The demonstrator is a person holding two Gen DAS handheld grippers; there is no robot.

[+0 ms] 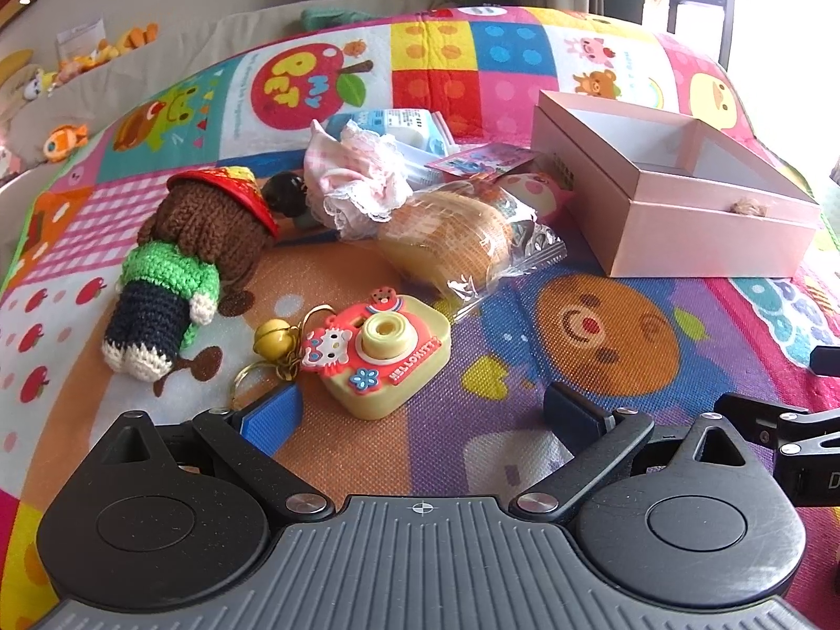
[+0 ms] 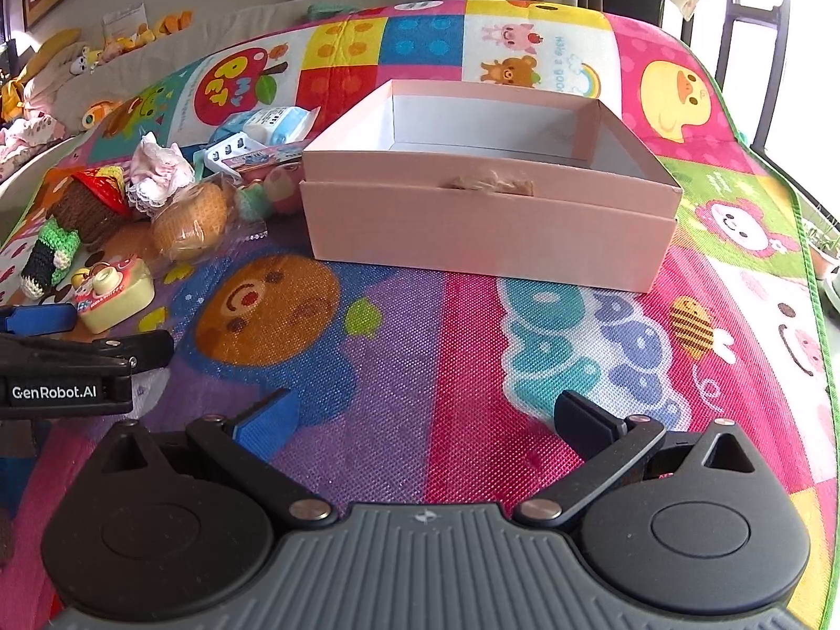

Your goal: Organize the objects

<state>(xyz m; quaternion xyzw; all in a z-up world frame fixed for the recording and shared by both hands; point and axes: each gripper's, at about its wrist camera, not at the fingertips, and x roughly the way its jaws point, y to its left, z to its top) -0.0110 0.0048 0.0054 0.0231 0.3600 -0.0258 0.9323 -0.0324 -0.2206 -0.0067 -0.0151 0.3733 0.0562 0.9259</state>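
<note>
Colourful cartoon play mat: open pink box, yellow toy camera beside crochet doll; left gripper and right gripper jaws wide, empty.

Hidden and cut-off parts of your two views

Your lace cloth covers most of the black item behind it; the pink toy sits half hidden behind the bagged bread; the other tool is cut off at the left-wrist view's right edge.
</note>
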